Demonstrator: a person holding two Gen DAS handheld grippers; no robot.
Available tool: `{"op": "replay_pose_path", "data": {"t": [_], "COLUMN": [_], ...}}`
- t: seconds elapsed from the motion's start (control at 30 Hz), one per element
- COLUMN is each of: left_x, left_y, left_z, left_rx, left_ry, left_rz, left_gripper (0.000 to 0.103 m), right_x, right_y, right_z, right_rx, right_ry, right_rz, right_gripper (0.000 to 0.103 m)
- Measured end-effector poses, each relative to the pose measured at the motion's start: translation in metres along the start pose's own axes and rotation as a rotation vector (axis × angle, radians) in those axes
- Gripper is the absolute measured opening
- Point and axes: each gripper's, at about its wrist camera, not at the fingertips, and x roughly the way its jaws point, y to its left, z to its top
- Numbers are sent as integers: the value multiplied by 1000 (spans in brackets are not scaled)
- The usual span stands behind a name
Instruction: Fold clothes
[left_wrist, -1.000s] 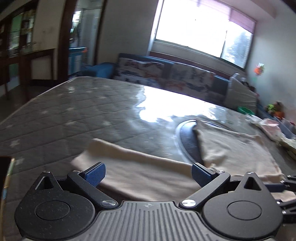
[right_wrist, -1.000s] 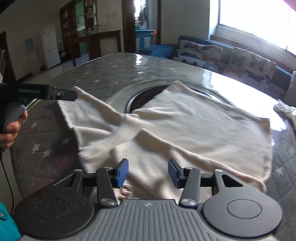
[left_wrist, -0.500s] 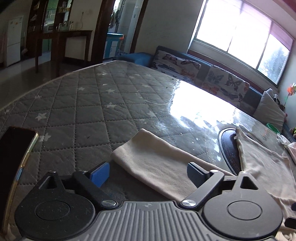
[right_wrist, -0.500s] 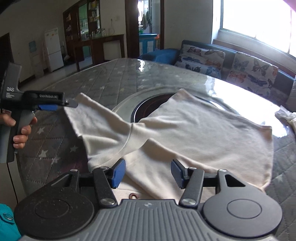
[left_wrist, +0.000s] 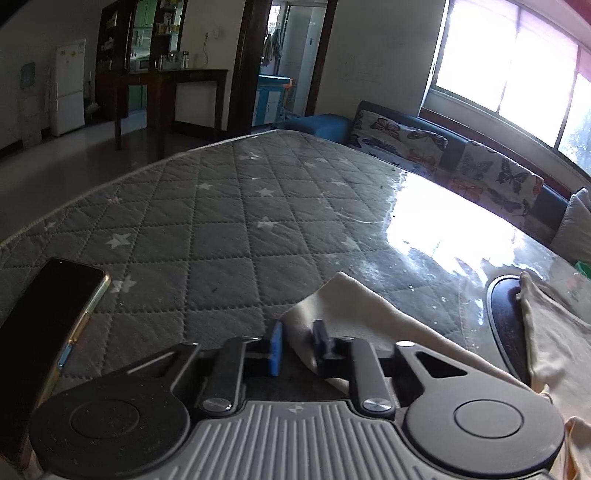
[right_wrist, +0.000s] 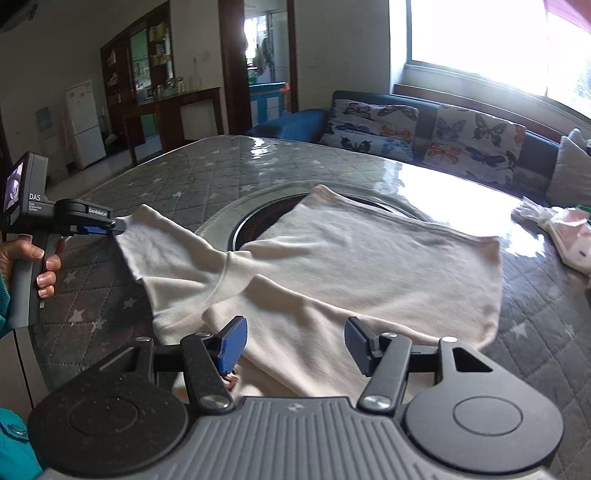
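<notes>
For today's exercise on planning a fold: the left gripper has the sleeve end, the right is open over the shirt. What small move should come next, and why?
Probably lift the sleeve and carry it inward over the shirt. The left gripper, whose jaws have just been closing, pinches the sleeve's end, and the sleeve lies spread off to the side. The right gripper is open, holding nothing.

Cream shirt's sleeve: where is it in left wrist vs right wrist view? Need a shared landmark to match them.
Left wrist: the sleeve sits bottom centre, its edge pinched in the left gripper, whose jaws have just closed on it.
Right wrist: the sleeve stretches out at centre left, its tip held by the left gripper.
Shared landmark: the dark round inset in the table, partly under the shirt.
</notes>
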Motion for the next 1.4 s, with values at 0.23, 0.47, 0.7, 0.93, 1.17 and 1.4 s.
{"op": "replay_pose_path", "data": {"t": [0.23,0.47,0.7,0.93,1.17,1.4], "left_x": [-36,-86,-119,-132,-114,-89], "left_y": [-28,-88,-148,-206,-211,-197], "left_z": [13,22,15,-19,-36,-81], "left_rx": [27,132,262,390,550,853], "left_ry": [-56,-118,-110,-46,2,-10], "left_rz": [-174,-408,-613,-791,-779,-652], "left_gripper": [7,7,7,6,14,35], "right_x": [-17,-31,-42,-54,-57,-41], "right_y": [-23,-46,-63,-77,-82,-76], "right_z": [-6,-15,-28,-40,-46,-40], "right_rx": [63,131,176,225,247,237], "right_ry": [-35,-70,-90,-111,-100,-94], "right_rz": [-45,-84,-112,-145,-137,-100], "right_gripper": [60,60,61,61,61,61]}}
